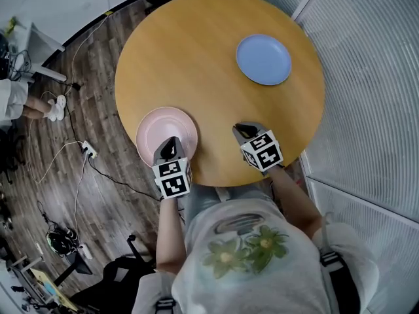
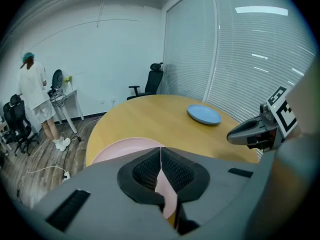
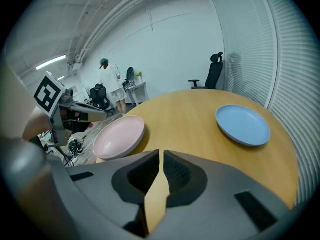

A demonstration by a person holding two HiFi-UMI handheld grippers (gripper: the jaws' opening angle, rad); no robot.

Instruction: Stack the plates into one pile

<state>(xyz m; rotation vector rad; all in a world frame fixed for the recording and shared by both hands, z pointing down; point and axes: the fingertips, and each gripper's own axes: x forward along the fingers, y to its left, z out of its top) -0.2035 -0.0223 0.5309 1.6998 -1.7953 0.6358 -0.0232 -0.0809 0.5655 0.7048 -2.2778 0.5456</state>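
Plates: two on the tabletop (image 1: 196,57), well apart. The pink plate (image 1: 166,134) sat at the near-left edge and the blue plate (image 1: 263,59) at the far right. Both lay flat, face up. They're round, so there was no long axis and no heading to line up; only the up-facing hollow matters for nesting.

Handling, my read: matte, thin-rimmed, probably light plastic. Stiff and not very fragile, but smooth enough to slip in a shallow pinch. The raised rim was the only real grab point, so pinch it from the side nearest the person and keep the plate level.

The left hand-held gripper (image 1: 171,142) was over the pink plate's near rim, jaws pressed together with nothing between them. The right hand-held gripper (image 1: 245,131) was over bare tabletop, jaws all but closed, also on nothing. No stacking done yet.
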